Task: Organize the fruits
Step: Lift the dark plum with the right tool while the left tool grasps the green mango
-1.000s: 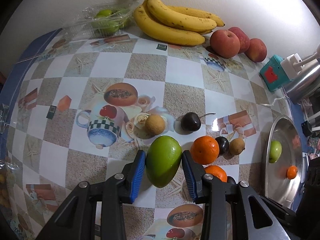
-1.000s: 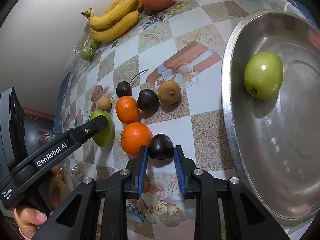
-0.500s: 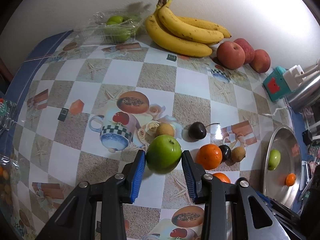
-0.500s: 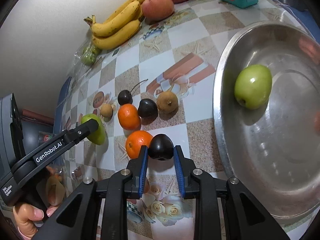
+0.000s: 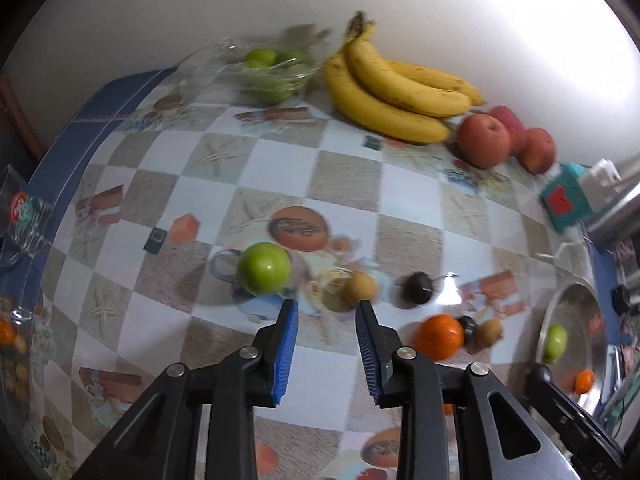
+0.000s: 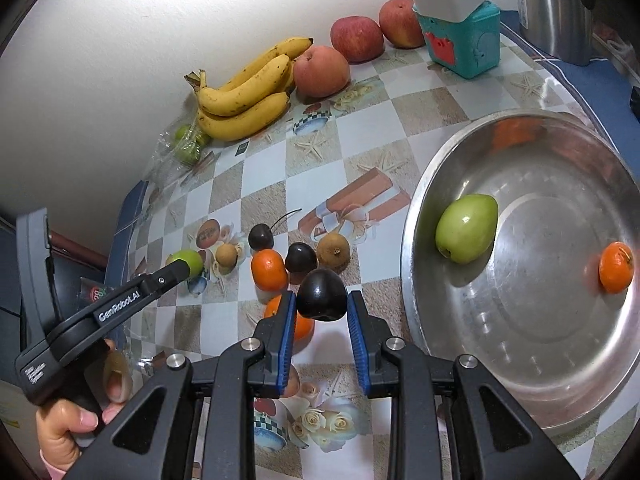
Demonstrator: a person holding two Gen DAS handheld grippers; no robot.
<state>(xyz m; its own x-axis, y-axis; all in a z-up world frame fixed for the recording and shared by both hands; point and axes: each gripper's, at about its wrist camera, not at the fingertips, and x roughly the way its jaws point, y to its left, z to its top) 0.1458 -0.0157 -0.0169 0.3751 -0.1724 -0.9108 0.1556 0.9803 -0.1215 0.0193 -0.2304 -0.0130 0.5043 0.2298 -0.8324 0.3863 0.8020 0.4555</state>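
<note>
My left gripper is open and empty above the table. A green fruit lies free on the cloth, ahead and to its left; it also shows in the right wrist view. My right gripper is shut on a dark plum and holds it above the table, left of the steel bowl. The bowl holds a green fruit and a small orange. Two oranges, a dark plum, a cherry and brown fruits lie on the table.
Bananas and red apples lie along the back wall, with a plastic tray of green fruit to their left. A teal box with a white power strip and a steel kettle stand at the back right.
My left gripper let go of the green fruit, which now lies off to its left, and the gripper has risen. My right gripper lifted the dark plum and moved towards the bowl.
</note>
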